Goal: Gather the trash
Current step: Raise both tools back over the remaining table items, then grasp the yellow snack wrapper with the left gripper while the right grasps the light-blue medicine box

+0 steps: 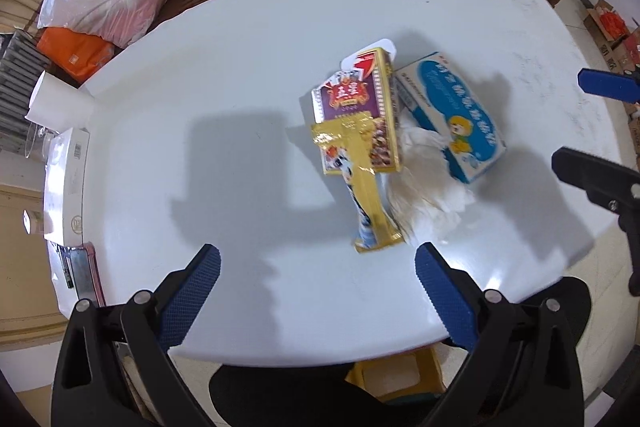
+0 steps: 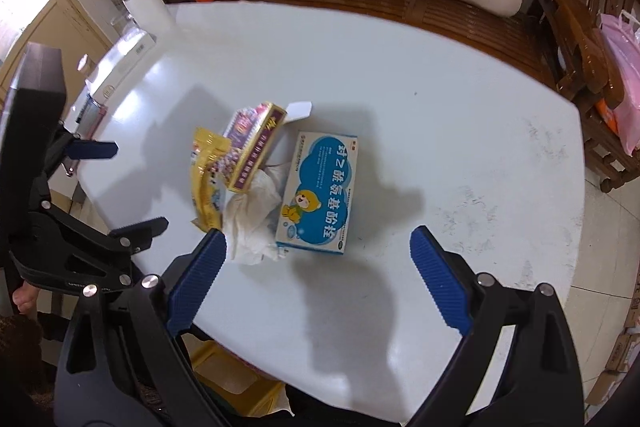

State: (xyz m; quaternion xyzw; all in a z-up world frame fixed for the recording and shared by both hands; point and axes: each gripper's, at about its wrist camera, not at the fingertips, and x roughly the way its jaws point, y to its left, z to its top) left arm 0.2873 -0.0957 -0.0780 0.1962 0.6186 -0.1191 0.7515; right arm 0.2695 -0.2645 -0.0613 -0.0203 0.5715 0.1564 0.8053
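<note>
In the left wrist view, the left hand-held gripper [image 1: 318, 263] is seen nearest the camera at the bottom of the frame, its blue-padded jaws spread wide and empty above the near edge of the white table [image 1: 240, 67]. Just above it, right of centre, the trash is gathered in one cluster: a gold wrapper [image 1: 366, 195] laid partly over a purple and gold box [image 1: 356, 107], a crumpled tissue [image 1: 428, 183] to its right, and a blue and white box [image 1: 452, 111] touching the tissue. At the right edge part of the right hand-held gripper [image 1: 596, 127] is visible. In the right wrist view, the right hand-held gripper [image 2: 316, 247] is likewise seen at the bottom with jaws apart and nothing held; the blue and white box [image 2: 320, 191] lies just above the gap between them, the crumpled tissue [image 2: 252, 219] beside the left pad, and the gold wrapper [image 2: 206, 179] and purple and gold box [image 2: 252, 143] further left. The step in hand is judged to be the approach before a first pick. The next move would call for one gripper to be lowered over a single item and closed on it without the neighbouring pieces being dragged along.
</note>
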